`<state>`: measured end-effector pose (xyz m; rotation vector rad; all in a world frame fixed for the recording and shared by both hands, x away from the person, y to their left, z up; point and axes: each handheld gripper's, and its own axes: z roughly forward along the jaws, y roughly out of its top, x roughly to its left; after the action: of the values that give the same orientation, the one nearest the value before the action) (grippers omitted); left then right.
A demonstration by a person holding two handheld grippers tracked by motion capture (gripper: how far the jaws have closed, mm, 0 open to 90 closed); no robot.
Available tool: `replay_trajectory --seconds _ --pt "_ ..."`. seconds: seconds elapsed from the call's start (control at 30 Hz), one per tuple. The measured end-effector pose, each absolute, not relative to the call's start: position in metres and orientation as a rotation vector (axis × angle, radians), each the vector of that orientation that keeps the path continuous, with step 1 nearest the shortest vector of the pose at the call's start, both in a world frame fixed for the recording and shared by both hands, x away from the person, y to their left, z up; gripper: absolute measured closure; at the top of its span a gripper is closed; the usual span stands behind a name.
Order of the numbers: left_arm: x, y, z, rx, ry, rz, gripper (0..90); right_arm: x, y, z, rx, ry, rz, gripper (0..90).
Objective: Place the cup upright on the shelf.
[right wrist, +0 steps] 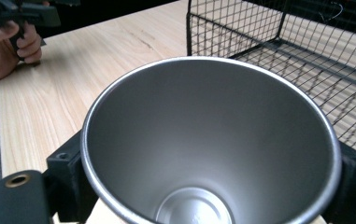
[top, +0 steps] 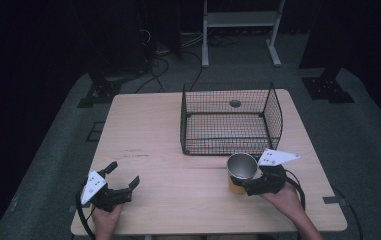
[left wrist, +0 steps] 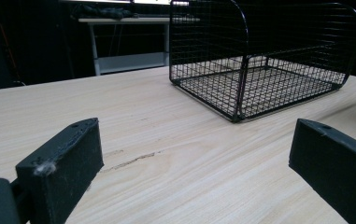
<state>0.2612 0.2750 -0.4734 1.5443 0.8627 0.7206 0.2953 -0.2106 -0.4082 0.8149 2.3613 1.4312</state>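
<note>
On table (top: 178, 190), cup (top: 241, 171) seemingly between right gripper (top: 258, 184) jaws.

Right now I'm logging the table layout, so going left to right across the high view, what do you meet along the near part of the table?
Left gripper, open on bare table → metal cup → right gripper gripping the cup.

We see a dim, grainy high view; the table (top: 153, 130) is lit, surroundings black, close jaws blurred.
</note>
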Motion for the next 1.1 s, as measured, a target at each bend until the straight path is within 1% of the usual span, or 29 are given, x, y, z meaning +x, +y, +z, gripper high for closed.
replay_trajectory --seconds 0.23,0.4,1.1 --pt "0.261 0.275 -0.473 1.544 0.864 0.721 2.2 0.308 -0.221 -0.381 0.815 2.379 1.48 12.0" --pt "0.261 0.276 -0.473 1.543 0.865 0.72 2.2 0.317 -0.224 -0.367 0.814 2.398 1.486 12.0" --pt "0.261 0.276 -0.473 1.538 0.863 0.719 2.2 0.35 -0.223 -0.333 0.808 2.425 1.495 11.9"
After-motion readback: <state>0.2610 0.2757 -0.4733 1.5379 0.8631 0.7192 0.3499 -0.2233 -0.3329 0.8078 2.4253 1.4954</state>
